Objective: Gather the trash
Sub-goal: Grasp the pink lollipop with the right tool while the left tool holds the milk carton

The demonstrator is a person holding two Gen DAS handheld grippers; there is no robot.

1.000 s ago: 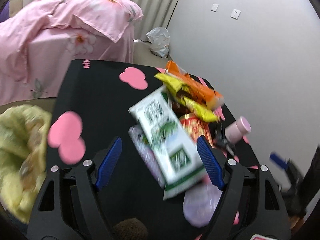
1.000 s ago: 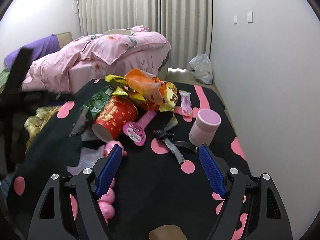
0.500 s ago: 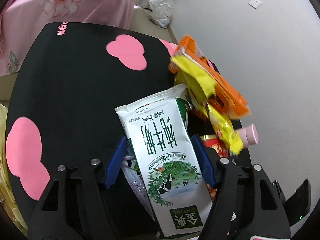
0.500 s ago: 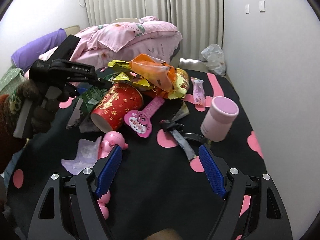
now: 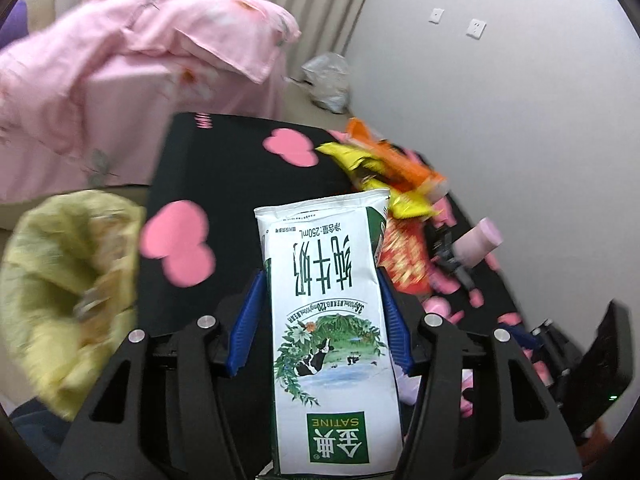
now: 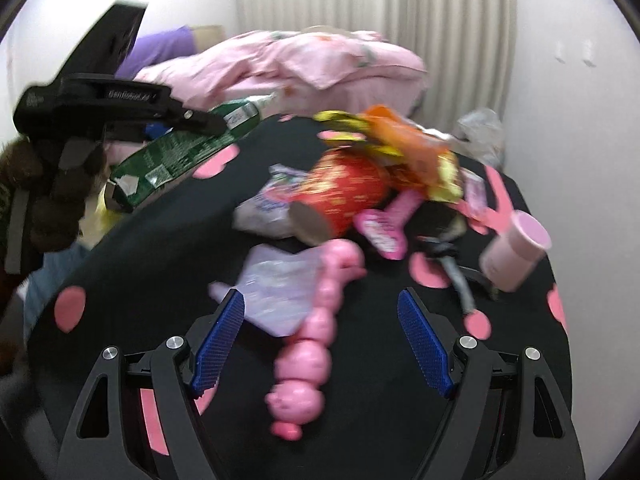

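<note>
While jaws close, milk carton reads "SATINE"

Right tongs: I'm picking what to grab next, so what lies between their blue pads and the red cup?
In the right wrist view, the pink bead-like toy and a crumpled clear wrapper lie between the open right tongs and the red cup.
</note>
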